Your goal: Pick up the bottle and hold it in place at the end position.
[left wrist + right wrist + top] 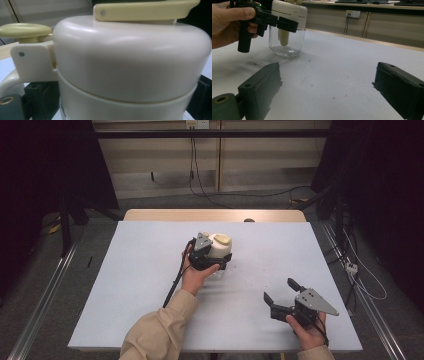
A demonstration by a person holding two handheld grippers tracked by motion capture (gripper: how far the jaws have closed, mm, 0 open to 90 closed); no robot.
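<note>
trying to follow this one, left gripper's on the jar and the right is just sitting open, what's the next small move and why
Probably bring the right gripper across toward the jar's yellow lid lever. The left gripper appears clamped around the cream top of the jar, steadying it on the table, while the right one is open and well apart from it, so it is free to work the lid.

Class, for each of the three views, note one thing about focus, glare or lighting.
High view: the surroundings are dark and the table is evenly lit. Left gripper view: the cream jar lid is very close, soft, with broad pale glare. Right gripper view: the near jaws of the right hand-held gripper are blurred; the glass jar is sharper.
</note>
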